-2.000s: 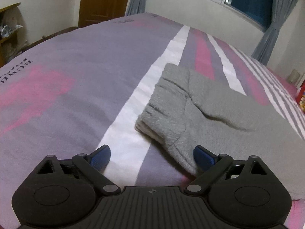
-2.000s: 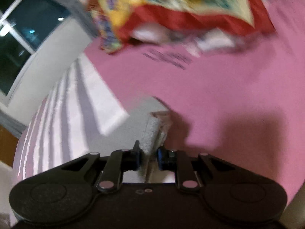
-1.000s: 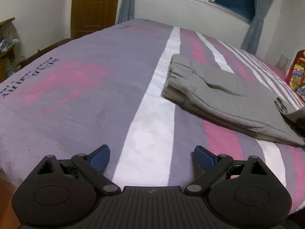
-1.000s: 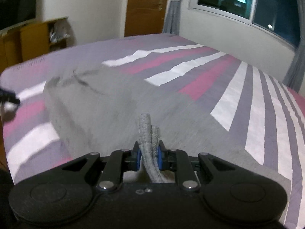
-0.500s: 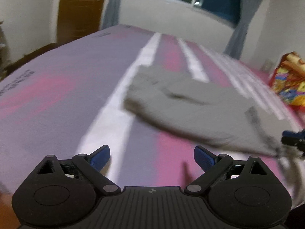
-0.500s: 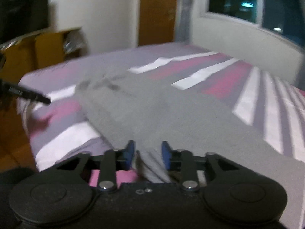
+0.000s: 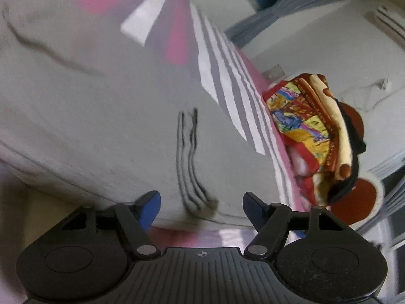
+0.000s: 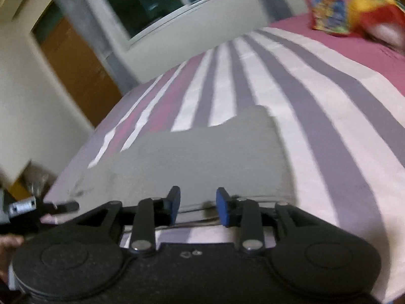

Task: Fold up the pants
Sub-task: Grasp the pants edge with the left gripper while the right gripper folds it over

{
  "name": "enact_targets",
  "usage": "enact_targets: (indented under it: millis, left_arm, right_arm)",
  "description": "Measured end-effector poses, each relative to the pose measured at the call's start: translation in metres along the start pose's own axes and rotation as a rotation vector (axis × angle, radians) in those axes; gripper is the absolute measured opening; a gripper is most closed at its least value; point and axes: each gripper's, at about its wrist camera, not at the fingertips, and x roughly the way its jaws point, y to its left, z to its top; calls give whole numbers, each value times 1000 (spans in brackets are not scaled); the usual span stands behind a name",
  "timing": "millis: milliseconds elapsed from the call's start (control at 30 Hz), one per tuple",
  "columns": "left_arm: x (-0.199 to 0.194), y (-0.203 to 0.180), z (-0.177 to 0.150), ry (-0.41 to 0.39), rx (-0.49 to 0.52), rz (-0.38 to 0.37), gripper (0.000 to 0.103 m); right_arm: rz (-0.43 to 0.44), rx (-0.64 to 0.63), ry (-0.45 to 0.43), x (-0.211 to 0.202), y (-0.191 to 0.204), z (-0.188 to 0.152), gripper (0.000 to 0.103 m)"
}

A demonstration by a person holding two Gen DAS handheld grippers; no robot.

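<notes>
Grey pants (image 7: 96, 116) lie folded on the striped bed (image 7: 222, 81) and fill most of the blurred left wrist view. Their stacked cuff edges (image 7: 189, 177) run down to my left gripper (image 7: 201, 207). Its jaws are closing, with the cuff end between the blue pads and no pad pressing on it. In the right wrist view the pants (image 8: 202, 157) lie flat as a grey slab just beyond my right gripper (image 8: 198, 204). That gripper's jaws are opening and no cloth is pinched between them. One finger of the left gripper (image 8: 63, 205) shows at the far left.
A bright red and yellow blanket (image 7: 311, 131) is heaped at the bed's far side, also the blanket (image 8: 349, 2) at the top right. A brown door (image 8: 76, 68), a dark window (image 8: 162, 0) and grey curtains line the walls. A hand (image 8: 7, 240) shows at the left edge.
My right gripper has let go of the cuff it pinched and rolled; the leg now lies over the pants. My left gripper swung right to the cuff end and its jaws narrowed.
</notes>
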Motion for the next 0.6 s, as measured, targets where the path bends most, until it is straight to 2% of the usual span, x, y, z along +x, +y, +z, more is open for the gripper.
enact_targets:
  millis: [67, 167, 300, 367, 433, 500, 567, 600]
  left_arm:
    - [10, 1, -2, 23, -37, -16, 68]
    - [21, 5, -4, 50, -72, -32, 56]
    - [45, 9, -4, 77, -98, -50, 28]
    - [54, 0, -4, 50, -26, -68, 19]
    - [47, -16, -6, -24, 94, -126, 16]
    - [35, -25, -12, -69, 161, -170, 16]
    - [30, -29, -20, -58, 243, -123, 16]
    - [33, -28, -24, -34, 283, -63, 16]
  right_arm:
    - [-1, 25, -11, -4, -10, 2, 33]
    - [10, 75, -20, -5, -24, 5, 33]
    - [-4, 150, -14, 1, -42, 6, 32]
    - [-8, 187, -7, 7, -50, 4, 29]
    - [-6, 206, -3, 7, -54, 3, 28]
    - [-7, 196, -3, 4, -54, 2, 29]
    - [-14, 162, 3, 3, -53, 1, 29]
    - [-18, 147, 10, 4, -53, -1, 29]
